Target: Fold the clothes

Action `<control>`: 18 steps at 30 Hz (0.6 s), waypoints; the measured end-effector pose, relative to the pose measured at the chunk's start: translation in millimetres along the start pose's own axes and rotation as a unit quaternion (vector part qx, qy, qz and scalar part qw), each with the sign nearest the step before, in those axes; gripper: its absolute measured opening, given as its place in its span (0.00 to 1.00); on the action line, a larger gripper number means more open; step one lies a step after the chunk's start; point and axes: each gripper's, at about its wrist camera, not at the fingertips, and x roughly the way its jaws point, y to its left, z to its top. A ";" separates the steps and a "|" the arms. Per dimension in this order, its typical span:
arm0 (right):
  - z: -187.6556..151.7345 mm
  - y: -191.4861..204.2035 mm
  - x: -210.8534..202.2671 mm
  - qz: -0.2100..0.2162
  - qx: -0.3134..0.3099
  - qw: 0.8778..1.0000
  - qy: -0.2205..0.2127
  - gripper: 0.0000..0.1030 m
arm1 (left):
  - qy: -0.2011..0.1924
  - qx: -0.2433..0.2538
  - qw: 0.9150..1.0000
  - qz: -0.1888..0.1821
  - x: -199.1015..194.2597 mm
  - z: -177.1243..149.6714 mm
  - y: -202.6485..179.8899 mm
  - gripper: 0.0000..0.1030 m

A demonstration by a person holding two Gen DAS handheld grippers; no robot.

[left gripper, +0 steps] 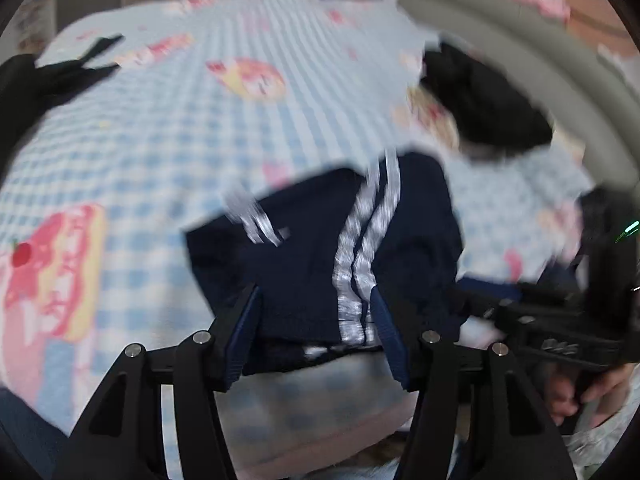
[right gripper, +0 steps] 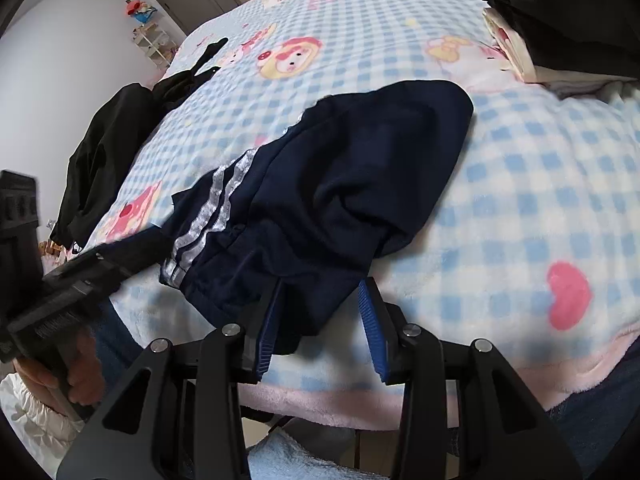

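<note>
Jaws of our left gripper (left gripper: 316,320) stand apart, nothing between them; the navy garment (left gripper: 332,248) lies just ahead, its near hem reaching in between the blue ribbed pads (left gripper: 386,340). Right gripper (right gripper: 324,320) likewise released, jaws spread around the garment's near corner (right gripper: 288,320) without pinching it. The garment is bunched at the near edge of the bed (right gripper: 520,208), long axis running along that edge from the left gripper toward the right one, silver double stripes (left gripper: 360,248) on the left gripper's side. Both grippers are about equally near; we judge each is placed for its own end. Fabric is soft knit, creased and lumpy; stripes shiny. Blanket is plush, blue check with cartoon prints. Black clothes (right gripper: 104,160) lie at the far left edge, another dark heap (left gripper: 480,104) at the far right.
</note>
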 end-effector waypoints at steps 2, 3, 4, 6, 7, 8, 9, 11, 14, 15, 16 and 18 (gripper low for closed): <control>-0.6 -0.5 0.2 -0.001 0.002 1.000 0.001 0.39 | 0.015 0.010 1.000 0.014 12.2 -0.4 -4.3 0.47; -0.5 -0.7 -0.2 -0.001 0.003 1.000 0.000 0.39 | 0.013 0.015 1.000 0.022 13.0 0.1 -6.2 0.30; -0.2 -0.8 -0.9 -0.002 0.005 1.000 -0.001 0.39 | 0.009 0.017 0.999 0.028 11.9 1.1 -7.0 0.23; 1.8 -1.0 -2.8 -0.006 0.007 1.000 -0.007 0.39 | -0.009 0.009 1.000 0.022 -0.1 7.1 -2.8 0.09; 3.2 -1.0 -3.6 -0.009 0.008 1.000 -0.009 0.39 | -0.021 0.002 1.000 0.015 -9.1 11.5 0.5 0.09; 5.5 -0.9 -4.0 -0.012 0.011 1.000 -0.011 0.39 | -0.036 -0.006 0.999 0.005 -20.4 17.1 4.6 0.09; 11.3 2.2 -3.2 -0.008 0.008 1.000 -0.008 0.39 | -0.056 -0.019 0.998 -0.007 -34.7 23.3 10.0 0.09; 27.2 14.2 -1.3 0.005 -0.016 1.000 0.002 0.39 | -0.102 -0.059 0.993 -0.023 -68.2 33.6 27.5 0.09; 53.0 46.1 -11.6 -0.003 -0.077 0.997 -0.016 0.39 | -0.167 -0.134 0.976 0.040 -115.2 36.2 63.9 0.09; 57.9 54.7 -14.5 0.005 -0.087 0.996 -0.022 0.42 | -0.184 -0.152 0.967 0.094 -127.1 32.2 76.3 0.09; 62.0 63.1 -16.7 0.014 -0.093 0.995 -0.028 0.49 | -0.188 -0.170 0.959 0.126 -132.2 26.8 89.4 0.09; 62.9 76.7 -9.9 0.026 -0.096 0.995 -0.026 0.55 | -0.165 -0.210 0.955 0.131 -125.8 12.2 117.0 0.09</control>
